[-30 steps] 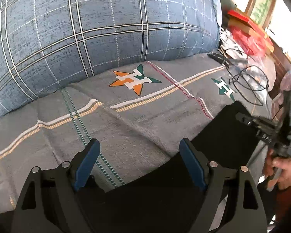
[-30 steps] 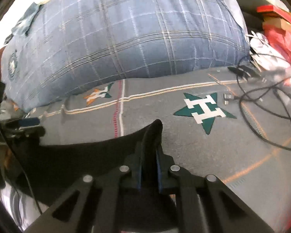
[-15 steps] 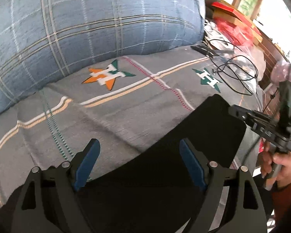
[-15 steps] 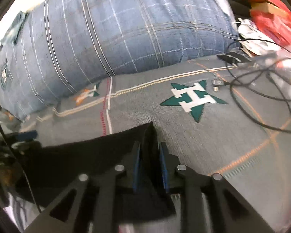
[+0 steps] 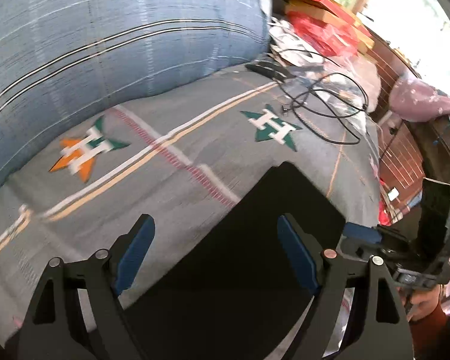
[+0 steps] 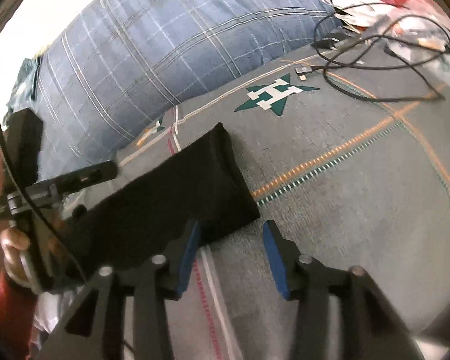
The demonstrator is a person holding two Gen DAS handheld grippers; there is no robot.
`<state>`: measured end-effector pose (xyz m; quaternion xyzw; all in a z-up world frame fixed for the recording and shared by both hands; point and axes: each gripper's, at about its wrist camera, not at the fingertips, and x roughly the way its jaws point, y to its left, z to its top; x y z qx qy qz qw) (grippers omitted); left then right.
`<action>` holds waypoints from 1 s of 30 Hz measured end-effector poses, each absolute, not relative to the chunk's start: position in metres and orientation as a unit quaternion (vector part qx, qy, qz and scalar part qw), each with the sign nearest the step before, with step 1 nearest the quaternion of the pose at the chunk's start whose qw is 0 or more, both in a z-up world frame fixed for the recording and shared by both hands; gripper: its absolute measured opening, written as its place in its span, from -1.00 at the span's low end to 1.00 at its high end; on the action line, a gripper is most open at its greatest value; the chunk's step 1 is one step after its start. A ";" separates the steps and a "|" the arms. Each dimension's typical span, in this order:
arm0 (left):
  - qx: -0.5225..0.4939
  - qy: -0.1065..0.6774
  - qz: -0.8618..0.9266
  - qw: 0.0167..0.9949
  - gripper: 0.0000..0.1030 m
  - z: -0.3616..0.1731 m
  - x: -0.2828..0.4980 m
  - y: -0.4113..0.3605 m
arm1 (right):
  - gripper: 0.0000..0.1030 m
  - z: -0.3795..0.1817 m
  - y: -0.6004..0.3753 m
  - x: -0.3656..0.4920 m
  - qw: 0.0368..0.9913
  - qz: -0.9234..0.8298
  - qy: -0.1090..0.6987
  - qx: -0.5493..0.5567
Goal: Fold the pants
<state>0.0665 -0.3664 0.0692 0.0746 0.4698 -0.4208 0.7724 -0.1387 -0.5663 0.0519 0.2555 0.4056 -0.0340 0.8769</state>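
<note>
The black pants (image 6: pixel 177 192) lie folded flat on the grey bedsheet (image 6: pixel 345 180); in the left wrist view they (image 5: pixel 255 240) run from between my fingers to the right. My left gripper (image 5: pixel 216 252) is open above the pants, holding nothing. My right gripper (image 6: pixel 229 249) is open just off the pants' near right corner, empty. The left gripper also shows in the right wrist view (image 6: pixel 84 177), and the right gripper in the left wrist view (image 5: pixel 363 237).
A large blue plaid pillow (image 5: pixel 120 30) fills the back. Black cables (image 6: pixel 384 57) lie at the back right of the sheet. Red boxes and bags (image 5: pixel 324 24) and a pink cloth (image 5: pixel 420 102) crowd the right side.
My right gripper has opened and let go of the pants' edge, which now lies flat. My left gripper stayed open and swung rightward over the pants.
</note>
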 end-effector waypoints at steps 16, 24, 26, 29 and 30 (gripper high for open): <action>0.144 0.499 -0.496 0.696 0.64 0.044 0.073 -0.452 | -0.06 0.038 -0.556 -0.126 0.889 -0.008 0.387 0.246; 0.132 0.469 -0.538 0.688 -0.01 0.039 0.067 -0.471 | -0.68 0.030 -0.559 -0.118 0.889 -0.014 0.369 0.270; 0.135 0.464 -0.542 0.687 -0.45 0.040 0.064 -0.472 | -0.76 0.028 -0.562 -0.116 0.884 -0.010 0.367 0.290; 0.111 0.470 -0.550 0.681 -0.71 0.047 0.063 -0.465 | -0.79 0.043 -0.554 -0.118 0.897 0.000 0.350 0.270; 0.102 0.461 -0.555 0.685 -0.70 0.055 0.060 -0.459 | -0.79 0.050 -0.551 -0.119 0.901 0.006 0.344 0.263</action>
